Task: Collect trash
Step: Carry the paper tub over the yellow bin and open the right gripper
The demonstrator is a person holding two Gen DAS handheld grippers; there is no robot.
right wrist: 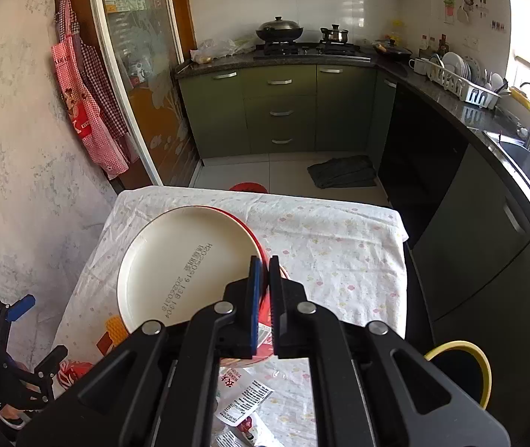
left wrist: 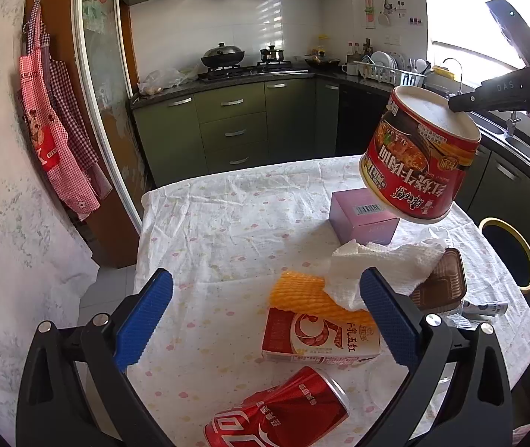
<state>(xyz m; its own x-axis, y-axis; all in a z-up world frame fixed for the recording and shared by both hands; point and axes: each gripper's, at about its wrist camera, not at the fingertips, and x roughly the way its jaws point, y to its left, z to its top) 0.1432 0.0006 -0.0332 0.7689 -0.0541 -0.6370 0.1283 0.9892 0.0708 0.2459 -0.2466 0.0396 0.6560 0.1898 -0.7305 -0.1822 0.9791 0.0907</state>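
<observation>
A red instant-noodle cup (left wrist: 414, 164) hangs upside down in the air above the table's right side. My right gripper (left wrist: 455, 107) is shut on the rim of its white base. In the right wrist view the printed base (right wrist: 186, 264) fills the middle, and the right gripper (right wrist: 264, 262) pinches its edge. My left gripper (left wrist: 265, 320) stands open and empty low over the table. Beyond its pads lie a yellow foam net (left wrist: 302, 294), a crumpled white paper towel (left wrist: 384, 264) and a red-and-white carton (left wrist: 321, 339). A dented red cola can (left wrist: 280, 413) lies between its arms, nearer the camera.
A pink box (left wrist: 362, 219) and a brown plastic tray (left wrist: 440, 283) lie on the flowered tablecloth (left wrist: 220, 231). A dark bin with a yellow rim (left wrist: 511, 253) stands beside the table's right edge. Printed wrappers (right wrist: 242, 402) lie near the front. Kitchen cabinets stand behind.
</observation>
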